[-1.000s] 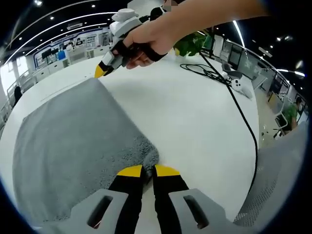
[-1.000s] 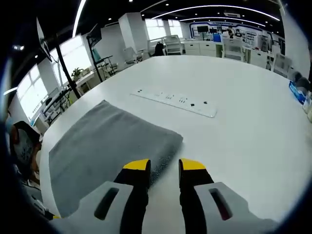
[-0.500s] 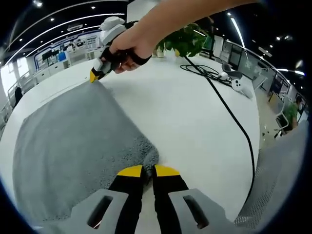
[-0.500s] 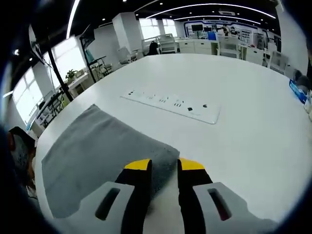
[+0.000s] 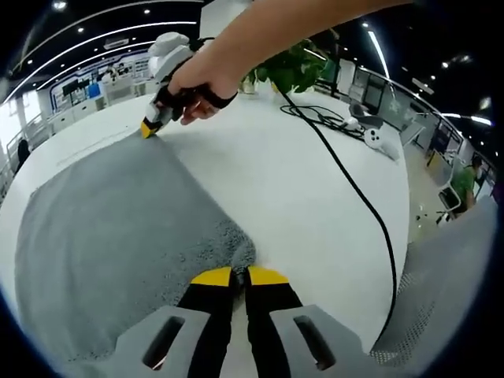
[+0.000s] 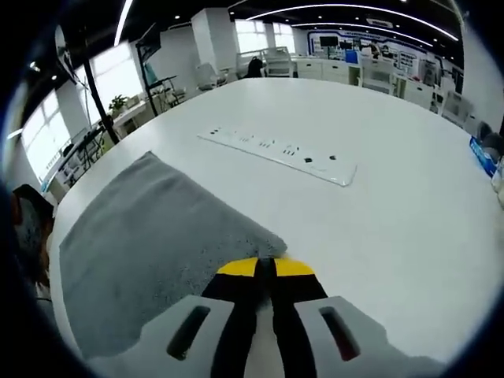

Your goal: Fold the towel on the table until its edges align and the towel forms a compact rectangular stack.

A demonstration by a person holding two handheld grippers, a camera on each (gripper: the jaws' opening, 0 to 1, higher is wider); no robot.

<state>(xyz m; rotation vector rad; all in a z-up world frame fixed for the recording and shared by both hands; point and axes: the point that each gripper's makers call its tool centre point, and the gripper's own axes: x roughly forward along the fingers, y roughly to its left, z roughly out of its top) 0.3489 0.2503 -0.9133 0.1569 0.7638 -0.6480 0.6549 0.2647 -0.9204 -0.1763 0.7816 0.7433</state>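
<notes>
Left gripper view: the gray towel (image 5: 110, 236) lies flat on the white counter (image 5: 299, 189), and the left claw (image 5: 239, 275) is pinched closed on its near corner. At the towel's far corner, a hand (image 5: 193, 83) holds the right claw (image 5: 148, 130) down on the fabric. A black cable (image 5: 354, 197) trails to the right. Right gripper view: the towel (image 6: 150, 236) spreads left, the right claw (image 6: 264, 268) clamped on its corner, a white power strip (image 6: 276, 153) beyond.

Grey terry towel (image 5: 110, 236) lies spread flat on white tabletop (image 5: 299, 205), nap coarse. Near corner bunched and slightly raised; far corner flat (image 6: 142, 236). Edges straight, unfolded.
</notes>
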